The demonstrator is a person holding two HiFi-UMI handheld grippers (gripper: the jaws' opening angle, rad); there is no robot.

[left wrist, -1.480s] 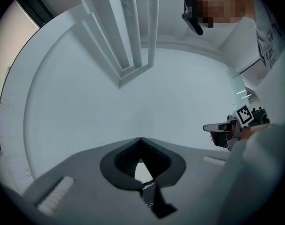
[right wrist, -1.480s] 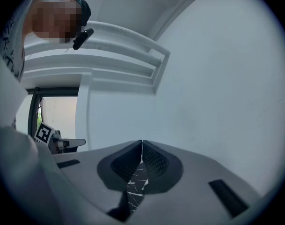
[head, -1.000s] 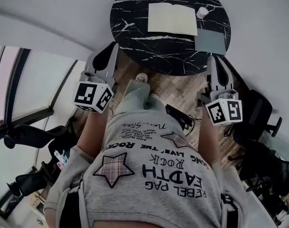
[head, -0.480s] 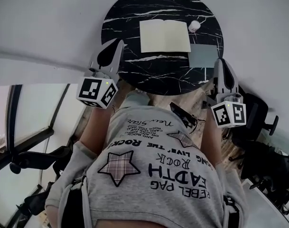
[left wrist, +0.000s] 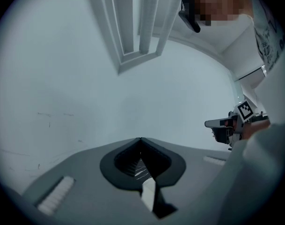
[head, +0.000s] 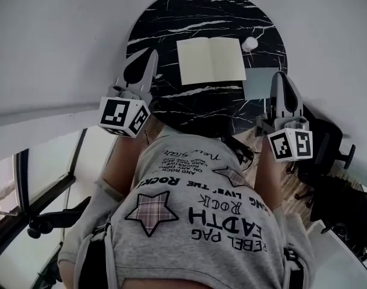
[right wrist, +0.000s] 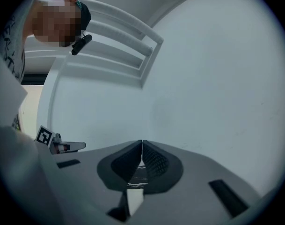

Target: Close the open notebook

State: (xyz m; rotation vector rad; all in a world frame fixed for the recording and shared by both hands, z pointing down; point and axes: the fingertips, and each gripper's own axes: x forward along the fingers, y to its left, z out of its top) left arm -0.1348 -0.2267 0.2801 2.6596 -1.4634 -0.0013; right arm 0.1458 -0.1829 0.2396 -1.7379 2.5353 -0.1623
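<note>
The left gripper (left wrist: pixel 141 142) has its jaws fully together with nothing between them, and the right gripper (right wrist: pixel 142 143) is in the same condition; each gripper view shows only a sliver of dark, white-veined surface below the closed tips. In the head view the left gripper (head: pixel 150 58) now lies over the left rim of the round black table (head: pixel 171 17), and the right gripper (head: pixel 280 78) overlaps the grey pad (head: pixel 257 83) at the table's lower right. One second earlier both grippers sat below the table's near edge, clear of it; both have since advanced toward the table, one on each side of the person (head: pixel 195 215). The notebook (head: pixel 210 60) lies open and flat, pale pages up, at upper centre of the frame near the table's middle, unchanged apart from its place in the frame. A small white object (head: pixel 250 43) sits just beside its upper right corner. Neither gripper touches the notebook. This is judged to be the approach: closing has not begun, and one cover must next be lifted or pushed over.
</note>
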